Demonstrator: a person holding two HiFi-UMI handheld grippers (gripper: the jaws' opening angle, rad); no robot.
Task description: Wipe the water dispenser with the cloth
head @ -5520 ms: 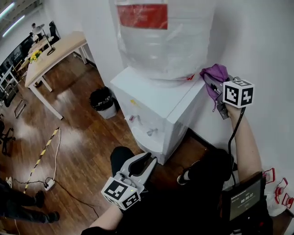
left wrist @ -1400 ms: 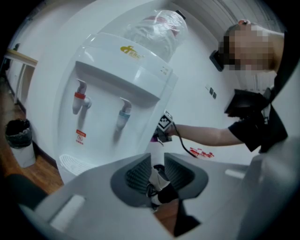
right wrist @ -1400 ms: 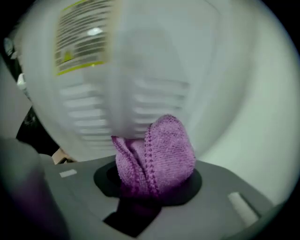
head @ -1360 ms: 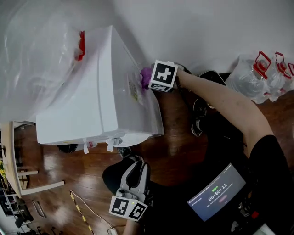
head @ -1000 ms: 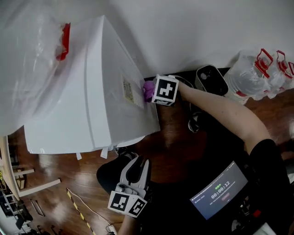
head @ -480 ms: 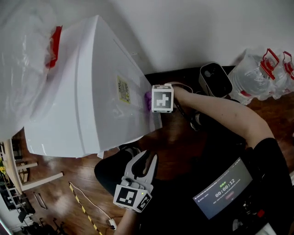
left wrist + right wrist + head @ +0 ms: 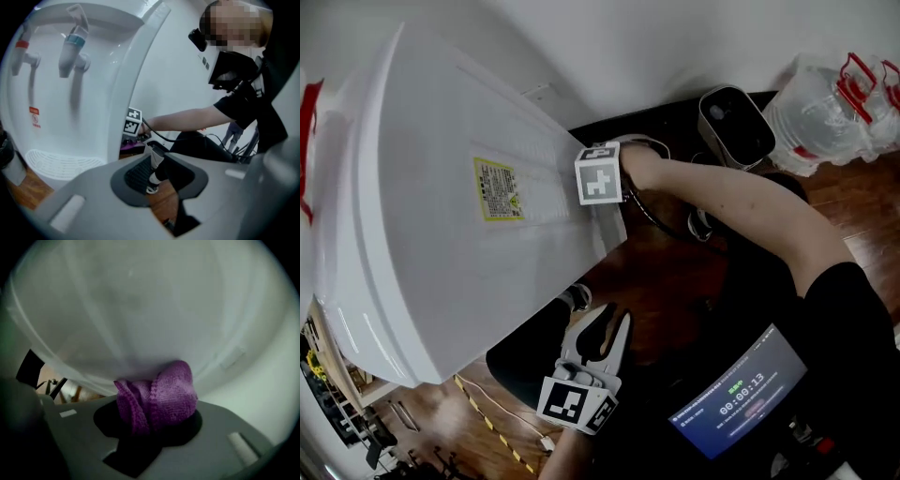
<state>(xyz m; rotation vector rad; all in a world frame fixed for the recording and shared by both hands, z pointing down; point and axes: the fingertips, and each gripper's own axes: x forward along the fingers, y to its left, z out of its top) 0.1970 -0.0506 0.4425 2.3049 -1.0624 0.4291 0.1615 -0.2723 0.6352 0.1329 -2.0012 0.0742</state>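
Soft knit cloth (image 7: 159,397) clamped in right tongs (image 7: 152,423) against water dispenser (image 7: 441,216).
Likely light, limp; the bunched middle suits the grip. Left tongs (image 7: 605,333) parted, empty.

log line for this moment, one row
step: wipe | right gripper: shut on cloth, cloth against dispenser side | left gripper: open, empty, off dispenser

Screen (image 7: 741,398) at the person's chest: is showing a timer reading 00:00:13.
Water dispenser (image 7: 441,244): side is carrying a yellow label (image 7: 498,189), front a small red sign (image 7: 34,117); print on both is coming out too small to read.
Left hand-held gripper (image 7: 612,328), right hand-held gripper (image 7: 157,401): cubes are showing square black-and-white markers, no letters.
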